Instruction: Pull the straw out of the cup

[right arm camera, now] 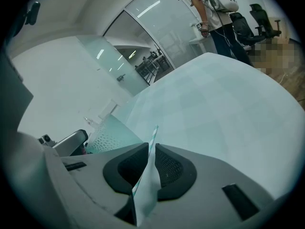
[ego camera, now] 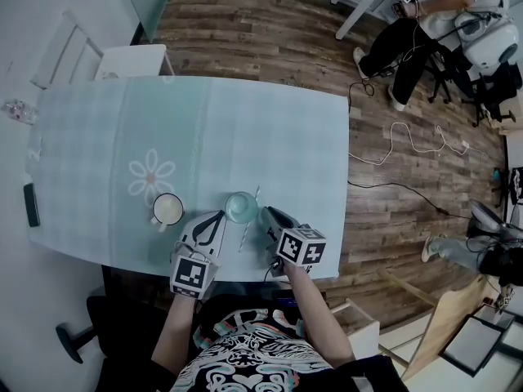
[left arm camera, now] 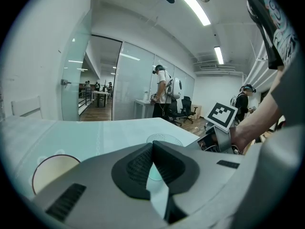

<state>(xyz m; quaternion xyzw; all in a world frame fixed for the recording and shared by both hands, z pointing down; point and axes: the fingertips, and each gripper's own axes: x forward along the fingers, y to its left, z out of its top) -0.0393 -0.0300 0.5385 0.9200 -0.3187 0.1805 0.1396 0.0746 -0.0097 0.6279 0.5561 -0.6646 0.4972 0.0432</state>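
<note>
On the left of the pale green table, a mug sits by itself. Next to it, your left gripper has its tongs pressed together with nothing in them. Then comes the glass cup. Just beside it is the stripy straw, pinched in the tongs of your right gripper. The straw looks outside the cup (I can't tell if it touches the rim). Hold it softly so it doesn't squash, and lift it straight away. There are no words to read, only black-and-white squares on the cubes.

Both forearms reach forward side by side, left tool jaws together, right tool pinching the straw
</note>
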